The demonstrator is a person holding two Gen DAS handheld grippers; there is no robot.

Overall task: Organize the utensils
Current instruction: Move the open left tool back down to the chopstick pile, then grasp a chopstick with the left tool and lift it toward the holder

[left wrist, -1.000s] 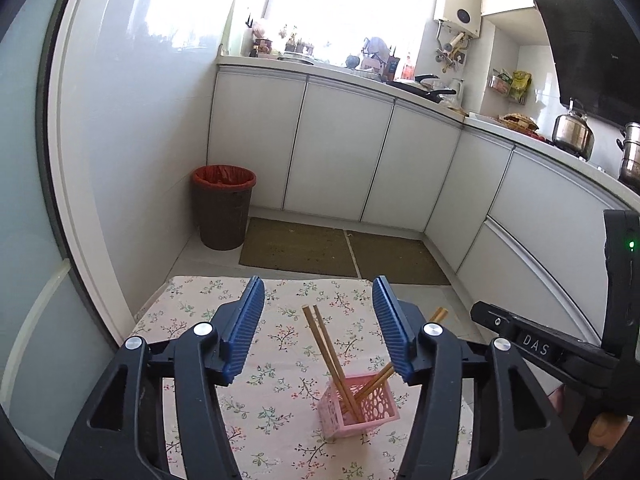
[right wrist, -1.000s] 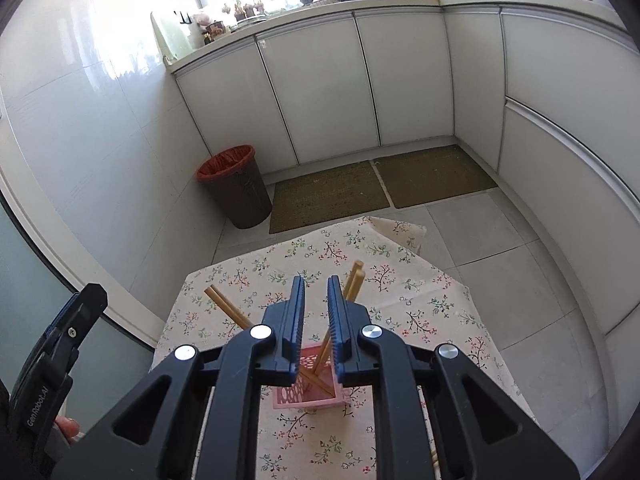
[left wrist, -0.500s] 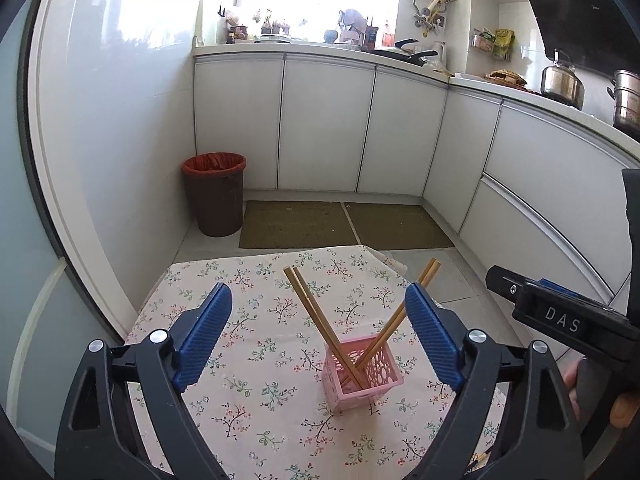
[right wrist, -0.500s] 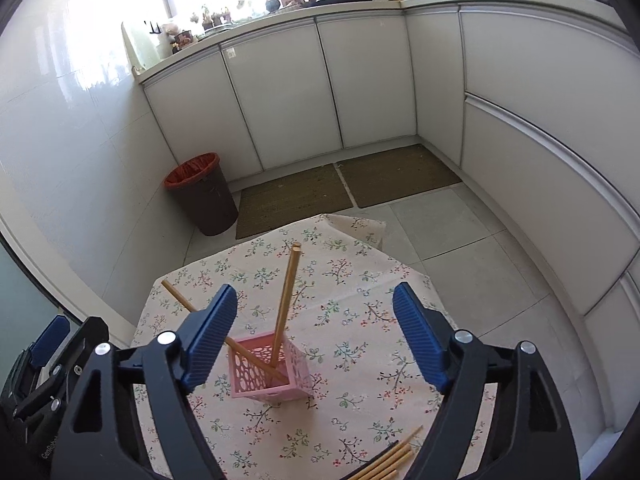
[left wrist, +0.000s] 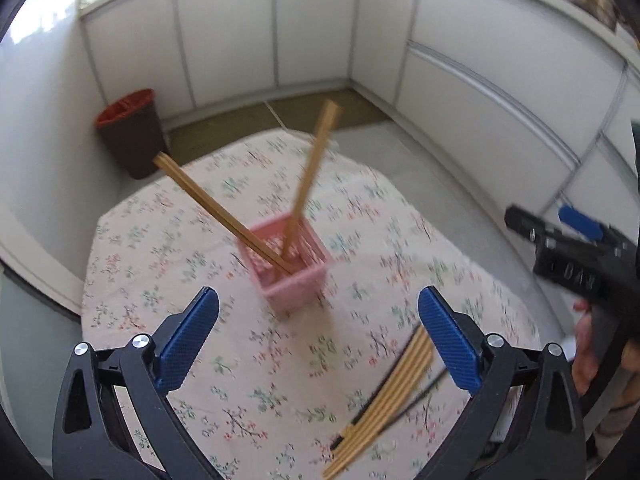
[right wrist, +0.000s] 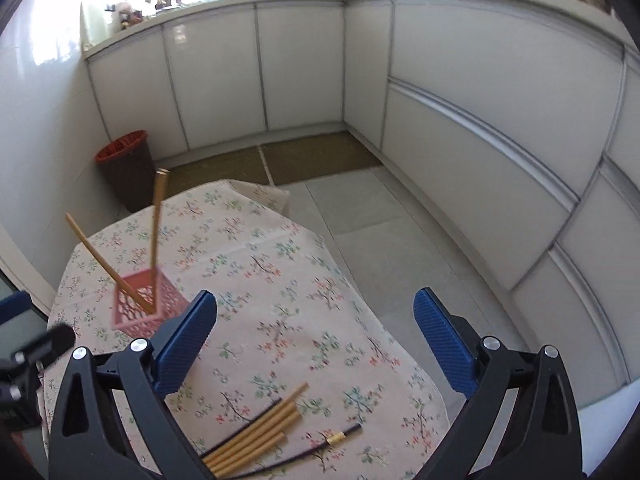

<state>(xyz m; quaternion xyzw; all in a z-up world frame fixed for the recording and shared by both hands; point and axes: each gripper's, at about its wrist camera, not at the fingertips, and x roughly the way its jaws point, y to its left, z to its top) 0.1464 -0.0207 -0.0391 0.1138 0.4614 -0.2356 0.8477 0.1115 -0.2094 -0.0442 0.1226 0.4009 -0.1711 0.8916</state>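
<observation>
Now the pink perforated plastic basket [left wrist: 290,268] stands on the floral tablecloth [left wrist: 168,280] with two pairs of wooden chopsticks [left wrist: 224,216] leaning out of it, so they stay upright and sorted. Nearer me than the basket lies a loose bundle of bamboo chopsticks [right wrist: 256,436] beside a thin black chopstick [right wrist: 320,446]. My left gripper [left wrist: 318,336] and right gripper [right wrist: 316,338] have just been opening; both gape wide, nothing between the jaws
</observation>
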